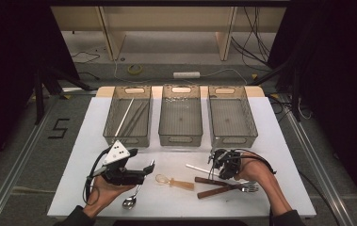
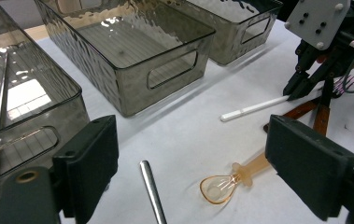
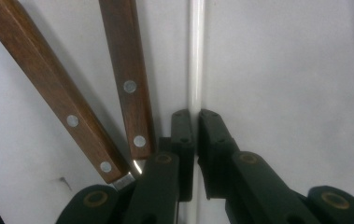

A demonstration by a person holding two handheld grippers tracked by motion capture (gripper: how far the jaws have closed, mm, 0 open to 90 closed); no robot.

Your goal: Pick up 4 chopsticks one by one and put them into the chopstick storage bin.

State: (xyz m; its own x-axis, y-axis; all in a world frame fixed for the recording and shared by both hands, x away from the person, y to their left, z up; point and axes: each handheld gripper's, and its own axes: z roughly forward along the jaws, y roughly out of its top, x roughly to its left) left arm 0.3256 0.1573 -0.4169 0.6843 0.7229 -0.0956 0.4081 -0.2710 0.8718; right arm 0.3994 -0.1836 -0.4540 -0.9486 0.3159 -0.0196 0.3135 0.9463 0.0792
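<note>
My right gripper is shut on a white chopstick that lies on the white table; from above, the gripper pinches the stick's right end. Two wooden-handled forks lie just in front of it, with their handles beside the jaws. My left gripper is open and hovers low over the table at the front left. Between its jaws lie a metal spoon's handle and an amber plastic spoon. The metal spoon's bowl sits near the front edge.
Three clear bins stand in a row at the back: the left one holds several chopsticks, while the middle and right bins look empty. The table's front edge lies close behind both hands.
</note>
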